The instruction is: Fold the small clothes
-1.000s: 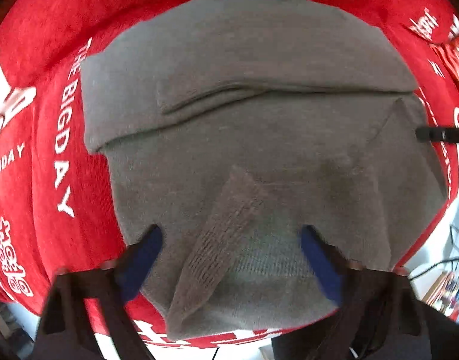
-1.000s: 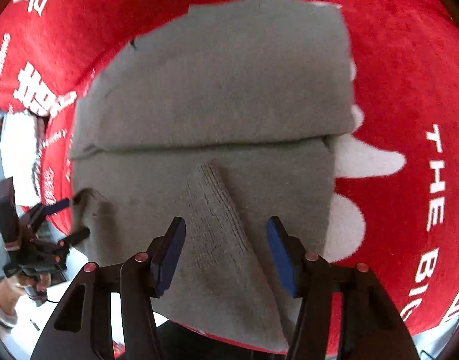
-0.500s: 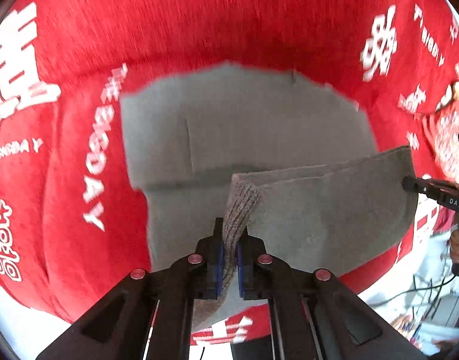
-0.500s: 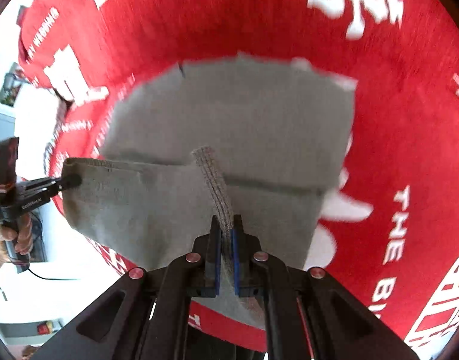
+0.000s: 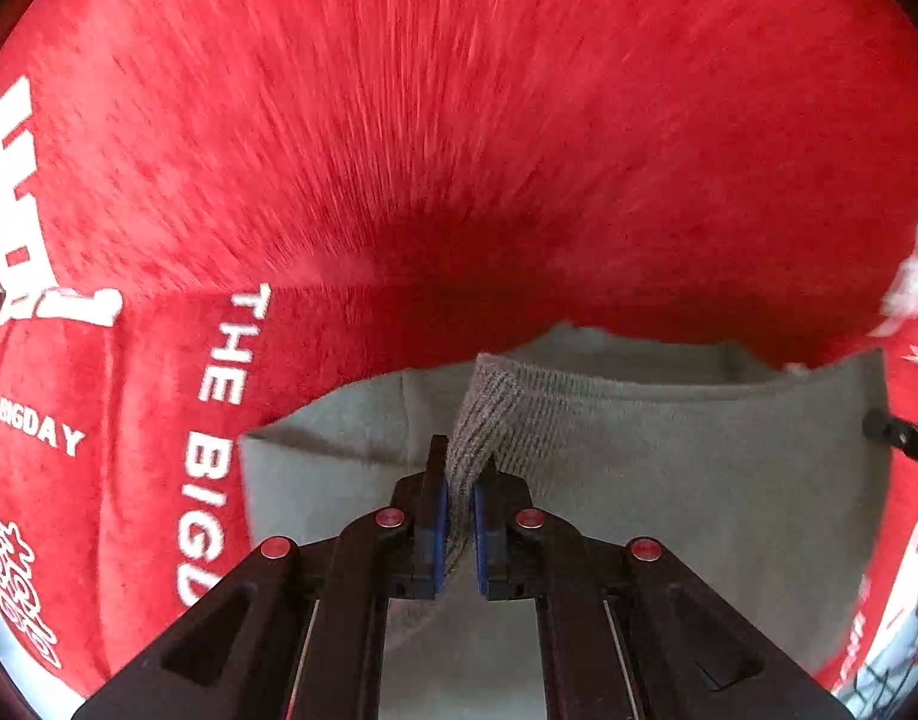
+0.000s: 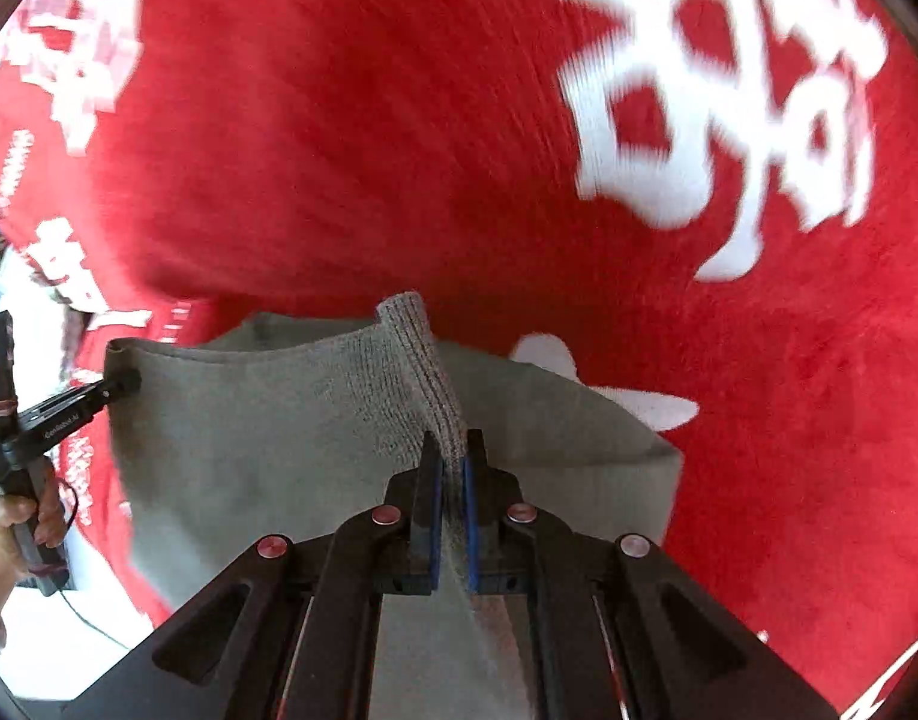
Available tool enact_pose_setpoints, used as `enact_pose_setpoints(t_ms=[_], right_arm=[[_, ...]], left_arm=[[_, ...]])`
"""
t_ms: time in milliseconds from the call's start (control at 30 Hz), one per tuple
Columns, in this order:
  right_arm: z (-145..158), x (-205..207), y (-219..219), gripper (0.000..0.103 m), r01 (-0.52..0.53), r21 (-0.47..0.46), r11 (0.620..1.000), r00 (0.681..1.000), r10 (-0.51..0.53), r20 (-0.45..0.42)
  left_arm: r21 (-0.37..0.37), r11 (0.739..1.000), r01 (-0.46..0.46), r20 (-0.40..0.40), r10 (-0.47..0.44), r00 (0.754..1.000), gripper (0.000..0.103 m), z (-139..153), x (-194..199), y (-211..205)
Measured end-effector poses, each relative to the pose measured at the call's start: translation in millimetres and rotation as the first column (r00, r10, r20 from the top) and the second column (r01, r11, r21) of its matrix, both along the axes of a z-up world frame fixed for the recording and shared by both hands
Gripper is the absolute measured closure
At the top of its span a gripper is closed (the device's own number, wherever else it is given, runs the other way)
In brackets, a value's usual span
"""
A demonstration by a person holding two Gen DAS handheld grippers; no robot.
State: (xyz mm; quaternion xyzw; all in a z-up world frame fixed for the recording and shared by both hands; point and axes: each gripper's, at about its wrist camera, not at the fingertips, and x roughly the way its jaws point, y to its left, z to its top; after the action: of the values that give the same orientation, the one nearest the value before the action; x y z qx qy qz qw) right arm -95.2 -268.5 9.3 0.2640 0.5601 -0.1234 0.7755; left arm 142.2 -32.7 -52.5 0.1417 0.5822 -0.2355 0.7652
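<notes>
A grey knitted garment (image 5: 699, 480) lies partly folded on the red cloth. My left gripper (image 5: 459, 480) is shut on one ribbed corner of its lifted hem. My right gripper (image 6: 453, 468) is shut on the other ribbed corner, and the garment (image 6: 249, 438) stretches between the two. The right gripper's tip shows at the right edge of the left wrist view (image 5: 897, 438). The left gripper (image 6: 120, 387) shows at the left of the right wrist view, pinching the far corner. The lifted hem hides most of the lower layer.
A red plush cloth with white lettering (image 5: 459, 150) covers the table and also fills the right wrist view (image 6: 399, 120). The table edge and a white floor with cables lie at the left of the right wrist view (image 6: 51, 630). A hand holds the left gripper's handle (image 6: 15, 528).
Both grippers closed on the ribbed hem corners, lifted the hem and carried it forward over the garment. Much less of the lower layer shows now.
</notes>
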Motion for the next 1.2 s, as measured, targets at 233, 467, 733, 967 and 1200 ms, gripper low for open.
enact_pose_setpoints(t_ms=[233,467,733,967,1200], right_arm=[[-39,-3,-13,0.095,0.090,0.081,0.993,0.996,-0.088,-0.035],[-38,-19,-42,0.084,0.245,0.112,0.963,0.969,-0.238,-0.070],[-13,-50,-32,0.079,0.249,0.130,0.960,0.969,-0.246,-0.037],[6,-83,13,0.053,0.259,0.220,0.940,0.964,-0.266,0.000],[6,-150,63,0.053,0.432,0.224,0.874,0.902,-0.423,-0.088]], left_arm=[[0.076,0.996,-0.049,-0.013,0.050,0.999,0.094,-41,1,-6],[0.153,0.976,-0.153,0.039,0.149,0.988,0.055,-19,19,16],[0.153,0.973,-0.174,0.010,0.175,0.985,0.047,17,-2,62],[0.114,0.984,-0.140,-0.106,0.152,0.983,0.047,10,-59,91],[0.120,0.985,-0.123,-0.221,0.147,0.964,0.047,-14,-87,136]])
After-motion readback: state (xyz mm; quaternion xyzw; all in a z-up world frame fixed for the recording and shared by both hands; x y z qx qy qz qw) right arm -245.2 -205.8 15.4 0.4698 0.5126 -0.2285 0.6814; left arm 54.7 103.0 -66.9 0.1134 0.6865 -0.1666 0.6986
